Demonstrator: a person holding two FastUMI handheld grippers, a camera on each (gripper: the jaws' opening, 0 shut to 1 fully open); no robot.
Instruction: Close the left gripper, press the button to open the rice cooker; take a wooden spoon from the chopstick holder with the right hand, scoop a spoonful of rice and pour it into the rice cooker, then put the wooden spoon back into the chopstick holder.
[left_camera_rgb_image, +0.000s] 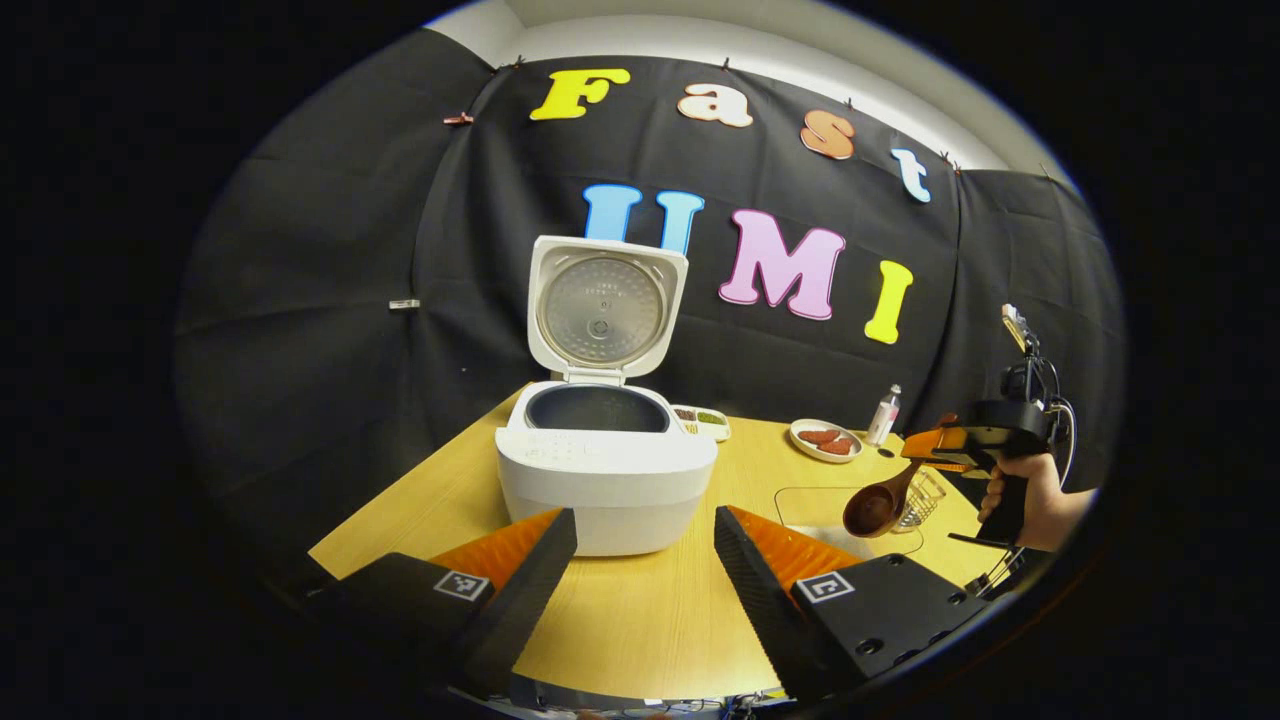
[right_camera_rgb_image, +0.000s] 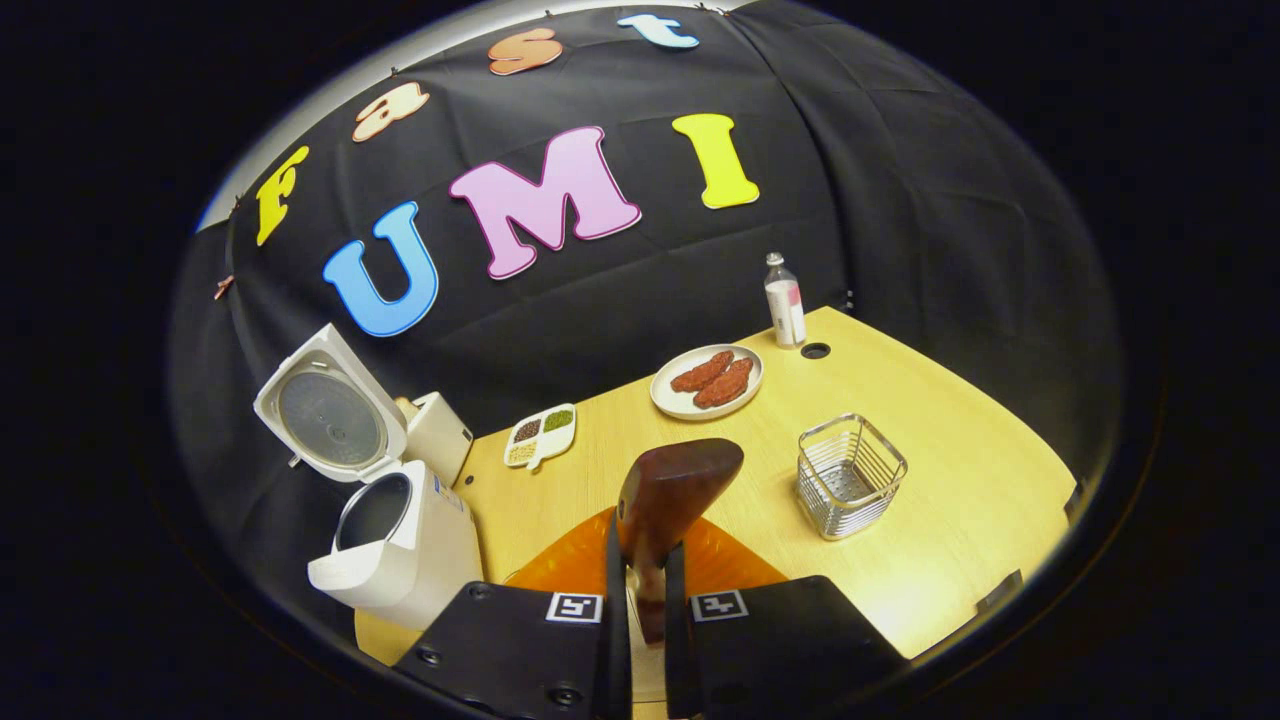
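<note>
Currently at the scooping stage, judged from layout: rice cooker (left_camera_rgb_image: 605, 470) open, lid (left_camera_rgb_image: 604, 308) upright at the far side, inner pot dark and apparently empty.

Right gripper (right_camera_rgb_image: 641, 590): fingers together, clamped on the handle of the wooden spoon (right_camera_rgb_image: 672, 490). Spoon's long axis runs forward along the fingers, bowl at the far end, tilted slightly right. Seen from the left gripper view as well: right gripper (left_camera_rgb_image: 935, 447) held by a hand (left_camera_rgb_image: 1035, 498) at the right edge of the table (left_camera_rgb_image: 640, 620), spoon (left_camera_rgb_image: 880, 505) hanging down and to the left, bowl lowest, just in front of the wire chopstick holder (left_camera_rgb_image: 920, 500).

Left gripper (left_camera_rgb_image: 645, 560): fingers apart, holding nothing, near the front of the cooker, aimed at it.

Key relation: cooker lies to the left of the spoon and well apart from it; wire holder (right_camera_rgb_image: 850, 475) sits just right of the spoon bowl, near side of the table. Rice source not identifiable with certainty; small divided dish (right_camera_rgb_image: 543, 433) with grains of several colours stands between cooker and plate (right_camera_rgb_image: 707, 381), far of the spoon. Right gripper nearer to dish and holder; left gripper nearer to cooker.

Bottle (right_camera_rgb_image: 785, 300) at far right: label present, too small to read. Lid underside markings illegible. Square coded tags on both grippers, no readable text.
</note>
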